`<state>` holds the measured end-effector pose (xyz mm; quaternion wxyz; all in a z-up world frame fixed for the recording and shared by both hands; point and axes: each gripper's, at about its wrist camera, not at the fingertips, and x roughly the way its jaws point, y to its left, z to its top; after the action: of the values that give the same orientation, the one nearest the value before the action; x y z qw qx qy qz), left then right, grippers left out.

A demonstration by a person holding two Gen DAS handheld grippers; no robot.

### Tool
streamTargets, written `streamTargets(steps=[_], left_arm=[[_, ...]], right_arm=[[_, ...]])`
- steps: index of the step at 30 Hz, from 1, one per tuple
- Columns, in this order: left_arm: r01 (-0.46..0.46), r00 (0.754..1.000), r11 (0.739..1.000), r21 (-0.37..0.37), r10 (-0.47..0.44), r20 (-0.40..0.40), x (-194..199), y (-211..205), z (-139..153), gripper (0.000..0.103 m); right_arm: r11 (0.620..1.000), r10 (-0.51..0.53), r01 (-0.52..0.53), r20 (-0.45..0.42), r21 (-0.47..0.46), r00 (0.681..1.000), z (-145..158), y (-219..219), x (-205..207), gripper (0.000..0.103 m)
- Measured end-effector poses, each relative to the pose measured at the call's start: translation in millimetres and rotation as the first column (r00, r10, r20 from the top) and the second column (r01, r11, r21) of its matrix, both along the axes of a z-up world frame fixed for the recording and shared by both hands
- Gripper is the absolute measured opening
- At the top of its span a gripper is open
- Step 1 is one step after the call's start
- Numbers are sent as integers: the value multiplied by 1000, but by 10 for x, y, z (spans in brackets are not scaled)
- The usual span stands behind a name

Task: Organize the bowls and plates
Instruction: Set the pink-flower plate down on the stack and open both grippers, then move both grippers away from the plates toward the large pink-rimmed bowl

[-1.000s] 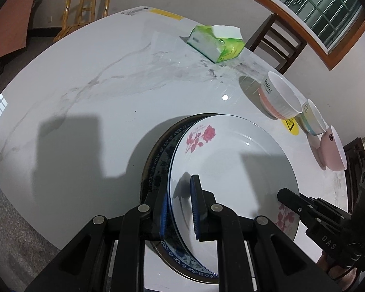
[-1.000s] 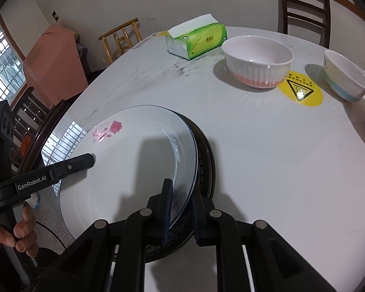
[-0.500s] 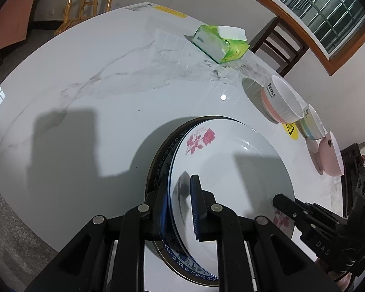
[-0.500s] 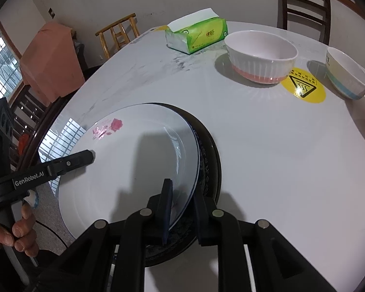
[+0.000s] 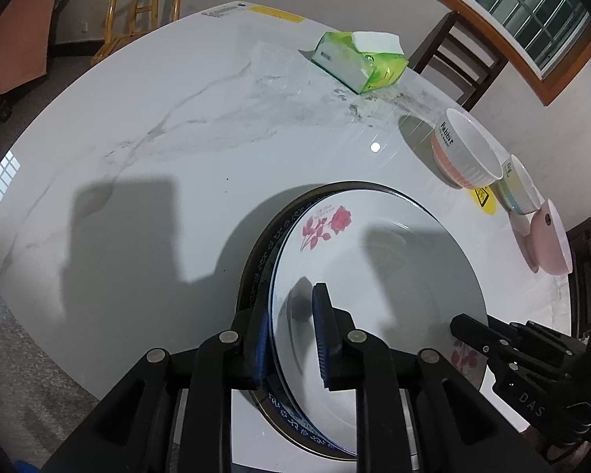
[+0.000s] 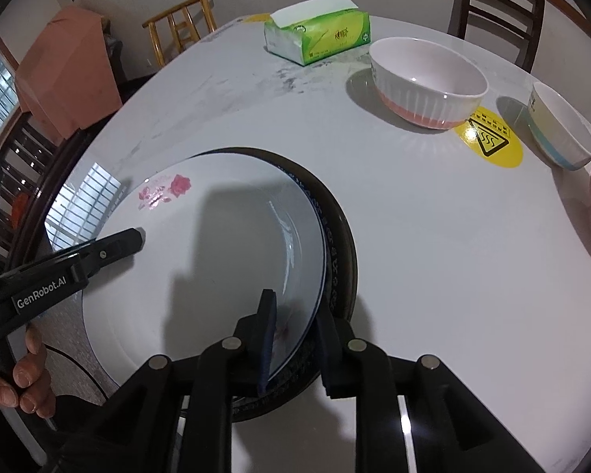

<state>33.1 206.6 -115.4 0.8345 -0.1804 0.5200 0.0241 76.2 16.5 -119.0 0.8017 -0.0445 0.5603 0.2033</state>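
The round white rose-printed ceramic plate (image 5: 378,299) rests on darker plates on the marble bench (image 5: 169,149). Both tools, left (image 5: 291,339) and right (image 6: 295,339), straddle opposite rims, jaws opening. Glazed and slippery, stiff, breakable; its rim looks the best hold.

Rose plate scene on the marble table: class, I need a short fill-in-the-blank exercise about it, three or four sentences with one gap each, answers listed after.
1. The white plate bears a printed ____ near its rim.
2. It lies on top of a plate with a ____ patterned border.
3. The yellow warning sticker sits between two ____.
4. The tissue pack is mostly ____ in colour.

Missing words: rose; blue; bowls; green
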Motion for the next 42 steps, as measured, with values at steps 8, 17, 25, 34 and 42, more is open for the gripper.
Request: streamTargets(steps=[8, 17, 25, 34, 42], left_arm=[[10, 1000, 999, 53, -9, -28, 33, -53, 38, 22], [51, 998, 988, 145, -45, -44, 42, -169, 60, 28], [67, 998, 956, 286, -58, -37, 55, -283, 104, 36], [60, 997, 952, 300, -70, 22, 35, -305, 174, 46], [54, 994, 956, 288, -77, 71, 23, -401, 280, 55]], right_arm=[[995, 38, -38, -5, -92, 999, 25, 122, -32, 25], [998, 18, -19, -19, -58, 1000, 42, 76, -7, 25], [999, 11, -12, -30, -34, 999, 49, 38, 12, 26], [1000, 7, -7, -19, 3, 1000, 76, -22, -17, 27], [999, -2, 3, -6, 52, 1000, 145, -194, -64, 27]])
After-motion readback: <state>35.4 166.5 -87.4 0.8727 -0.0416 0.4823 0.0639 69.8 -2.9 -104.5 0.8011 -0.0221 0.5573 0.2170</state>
